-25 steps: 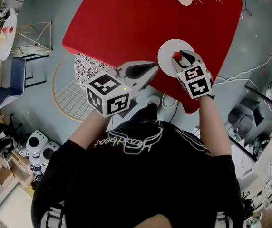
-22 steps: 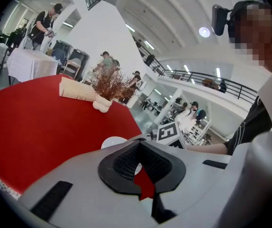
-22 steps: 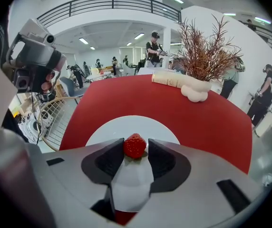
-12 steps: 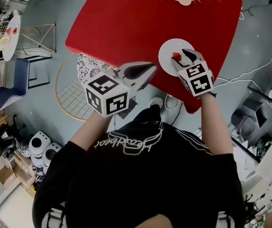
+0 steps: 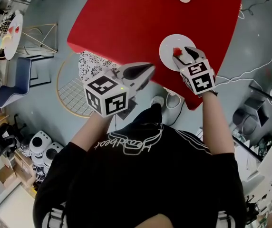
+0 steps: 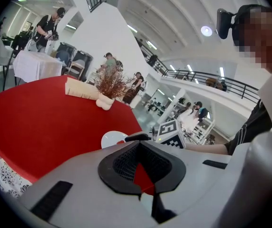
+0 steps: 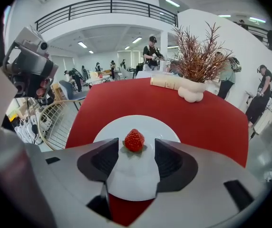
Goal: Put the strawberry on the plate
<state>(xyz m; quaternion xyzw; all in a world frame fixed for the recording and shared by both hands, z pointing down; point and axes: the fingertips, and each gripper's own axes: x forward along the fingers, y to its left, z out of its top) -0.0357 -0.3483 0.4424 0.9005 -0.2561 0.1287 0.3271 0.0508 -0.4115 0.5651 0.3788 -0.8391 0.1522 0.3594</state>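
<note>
Since a second ago: jaws of the right gripper [image 5: 181, 56] have just been opened, and the small red strawberry [image 5: 176, 51] has been let go onto the round white plate [image 5: 167, 45].
Head view: the strawberry is seen resting on the plate on the red table [image 5: 126, 18]; the left gripper [image 5: 144, 70] is held well apart, by the table's near edge.
Left gripper view: jaws pressed together, nothing caught between them.
Right gripper view: jaws spread wide, strawberry just ahead of the tips, centred, touched by neither pad.
Next move: a straight pull-back should be enough, looks done tbh.
</note>
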